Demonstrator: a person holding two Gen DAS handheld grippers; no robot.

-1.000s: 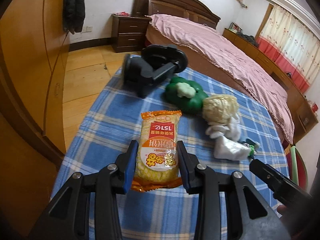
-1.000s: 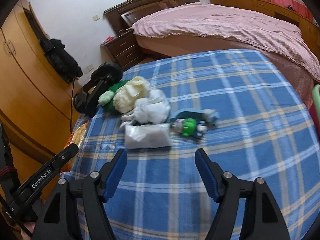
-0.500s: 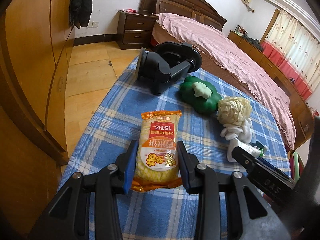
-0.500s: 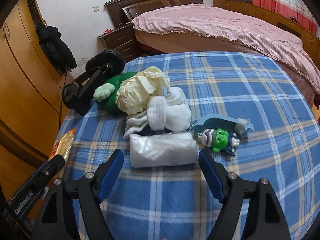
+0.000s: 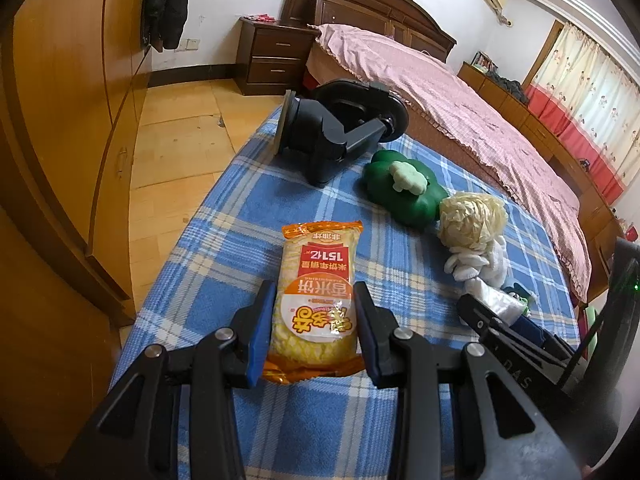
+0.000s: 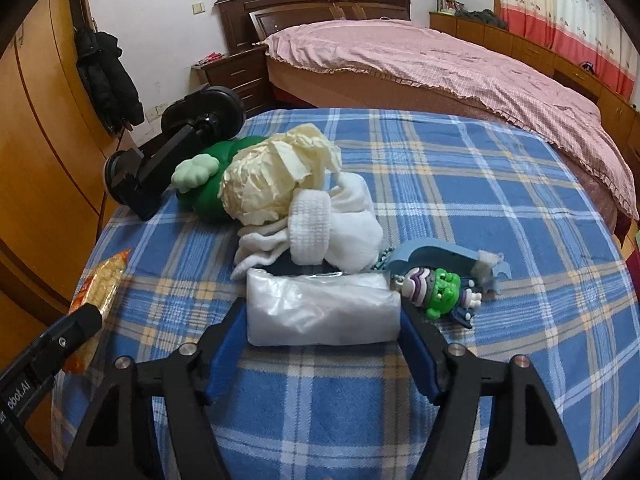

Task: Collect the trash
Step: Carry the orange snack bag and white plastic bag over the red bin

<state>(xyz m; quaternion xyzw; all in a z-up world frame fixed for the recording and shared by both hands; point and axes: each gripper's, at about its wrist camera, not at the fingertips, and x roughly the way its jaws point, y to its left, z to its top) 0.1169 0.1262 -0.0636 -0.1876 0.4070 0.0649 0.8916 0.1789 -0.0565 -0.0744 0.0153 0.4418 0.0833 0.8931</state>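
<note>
**Spotter:** What have you got in the left gripper (image 5: 314,330)?

**Operator:** I've got its blue pads clamped on both long edges of the orange snack packet (image 5: 316,300), low in the centre of the left wrist view. The packet lies flat on the blue plaid blanket (image 5: 224,248), printed side up.

**Spotter:** And the right gripper (image 6: 322,330)?

**Operator:** My right jaws have just been closing in. They stand wide, one pad at each end of the white plastic packet (image 6: 320,310), in the lower middle of the right wrist view. The pads look to be touching its ends, but I cannot tell whether they press on it. It rests on the blanket.

**Spotter:** What's around it?

**Operator:** Just above it in the frame I see a rolled white sock (image 6: 320,224), and above that a crumpled ball of cream paper (image 6: 272,176) against a green plush toy (image 6: 204,196). To the right, a small green-faced figure (image 6: 440,294) lies just beside the packet. A black gimbal-like device (image 6: 180,148) sits at the upper left of the blanket.
</note>
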